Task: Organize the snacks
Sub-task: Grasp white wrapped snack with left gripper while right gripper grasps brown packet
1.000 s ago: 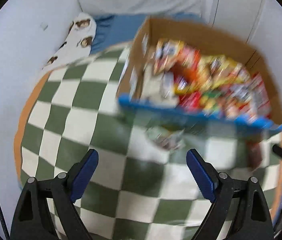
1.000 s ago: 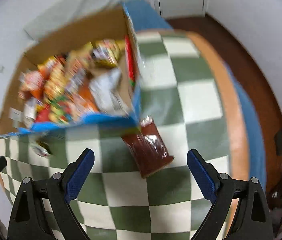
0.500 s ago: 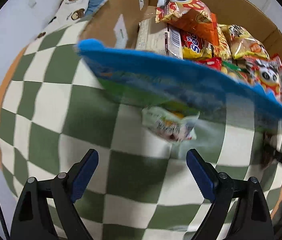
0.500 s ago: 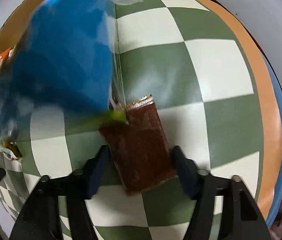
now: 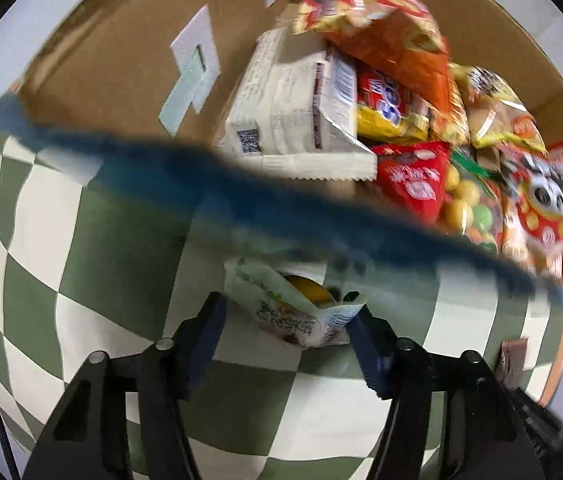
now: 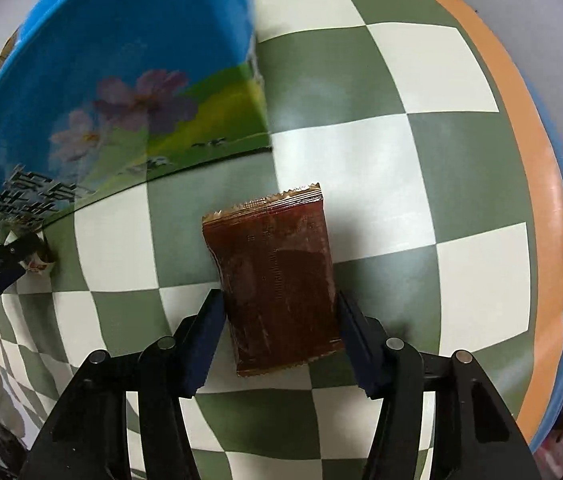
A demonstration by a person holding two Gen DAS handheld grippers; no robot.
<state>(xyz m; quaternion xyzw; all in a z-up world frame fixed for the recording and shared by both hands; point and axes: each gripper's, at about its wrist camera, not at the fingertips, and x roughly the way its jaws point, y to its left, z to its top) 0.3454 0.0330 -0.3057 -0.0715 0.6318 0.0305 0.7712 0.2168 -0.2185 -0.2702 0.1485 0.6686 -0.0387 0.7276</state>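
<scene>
Just beyond my left gripper [image 5: 287, 330], the blue printed cardboard box wall [image 5: 321, 216] bars the way forward, and packed snack bags [image 5: 413, 176] fill the box behind it. My right gripper [image 6: 279, 334] has open green-and-white checked counter [image 6: 421, 152] ahead and right; the box [image 6: 121, 80] blocks far left.

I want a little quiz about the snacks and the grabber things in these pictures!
1. True or false: the dark brown foil packet lies between the right gripper fingers.
2. Which packet sits between the left gripper fingers? A) white and green pouch B) red bag
3. Fill in: the checked cloth is green and ____.

Key:
1. True; it lies flat on the cloth, and whether the pads are squeezing it is unclear.
2. A; it lies just in front of the blue-fronted cardboard box of snacks.
3. White.
</scene>
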